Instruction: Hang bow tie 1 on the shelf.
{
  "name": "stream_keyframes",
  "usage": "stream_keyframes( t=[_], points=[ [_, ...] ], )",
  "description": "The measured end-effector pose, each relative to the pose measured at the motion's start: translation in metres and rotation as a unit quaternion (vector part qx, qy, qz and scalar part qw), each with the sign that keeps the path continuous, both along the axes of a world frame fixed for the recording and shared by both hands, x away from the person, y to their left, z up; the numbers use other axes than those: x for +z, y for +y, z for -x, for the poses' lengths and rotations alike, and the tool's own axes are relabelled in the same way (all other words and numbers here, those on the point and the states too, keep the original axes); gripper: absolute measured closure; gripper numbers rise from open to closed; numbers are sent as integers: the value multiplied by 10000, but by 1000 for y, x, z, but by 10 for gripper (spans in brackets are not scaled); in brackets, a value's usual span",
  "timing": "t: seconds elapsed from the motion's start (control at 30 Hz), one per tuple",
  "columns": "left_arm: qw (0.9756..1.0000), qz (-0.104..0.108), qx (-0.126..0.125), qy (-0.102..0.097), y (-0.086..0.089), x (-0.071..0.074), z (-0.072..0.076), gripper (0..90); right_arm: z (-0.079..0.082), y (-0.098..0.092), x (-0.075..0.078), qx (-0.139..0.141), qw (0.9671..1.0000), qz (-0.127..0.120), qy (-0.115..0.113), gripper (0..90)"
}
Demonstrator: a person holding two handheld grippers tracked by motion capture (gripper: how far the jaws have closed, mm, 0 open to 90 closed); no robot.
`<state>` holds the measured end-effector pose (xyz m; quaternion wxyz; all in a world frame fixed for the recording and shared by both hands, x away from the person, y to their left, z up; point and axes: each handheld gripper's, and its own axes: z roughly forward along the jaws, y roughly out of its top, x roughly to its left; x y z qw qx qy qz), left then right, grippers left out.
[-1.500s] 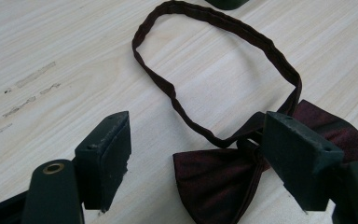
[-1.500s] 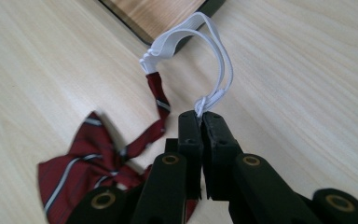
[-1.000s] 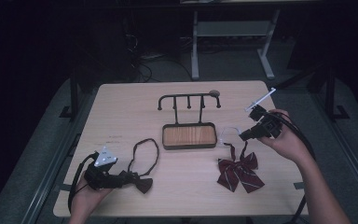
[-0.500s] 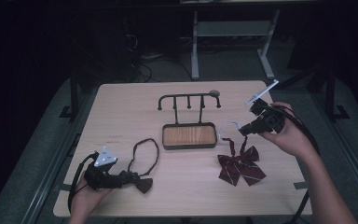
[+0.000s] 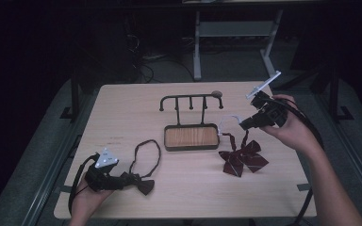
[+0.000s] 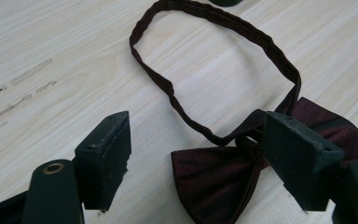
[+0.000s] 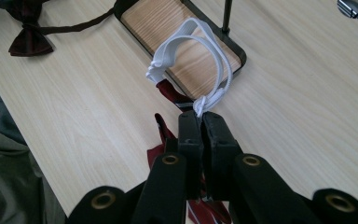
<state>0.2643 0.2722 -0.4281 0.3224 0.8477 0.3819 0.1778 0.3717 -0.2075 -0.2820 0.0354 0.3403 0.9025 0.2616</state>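
Up comes the right gripper (image 5: 243, 124) from a second ago, and the white elastic loop (image 7: 193, 56) of the striped bow tie (image 5: 242, 157) rises with it, while the left gripper (image 5: 128, 180) holds its place. Right jaws are clamped together on that white band just where it knots. The striped bow itself hangs low by the table (image 5: 132, 113), right of the wooden stand (image 5: 191, 136) with its row of hooks. Over on the left, jaws stand wide apart, straddling the dark bow tie (image 6: 223, 179), which lies flat with its strap looped out beyond it.
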Motion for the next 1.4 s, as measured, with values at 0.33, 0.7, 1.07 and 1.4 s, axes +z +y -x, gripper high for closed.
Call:
stream_keyframes(
  t=[0.33,0.7,1.07,1.4],
  points=[
    [10000,-1,-7,0,0,0,0,250,-2,9,12,71,9999,28,-88,866],
    [10000,2,-10,-16,0,1,0,249,-7,17,22,121,9998,6,-184,869],
    [10000,12,-37,3,0,0,0,249,-21,22,29,31,9998,14,-179,869],
    [10000,9,-58,8,-1,0,0,249,-42,20,27,-201,9998,45,-38,869]
  ],
)
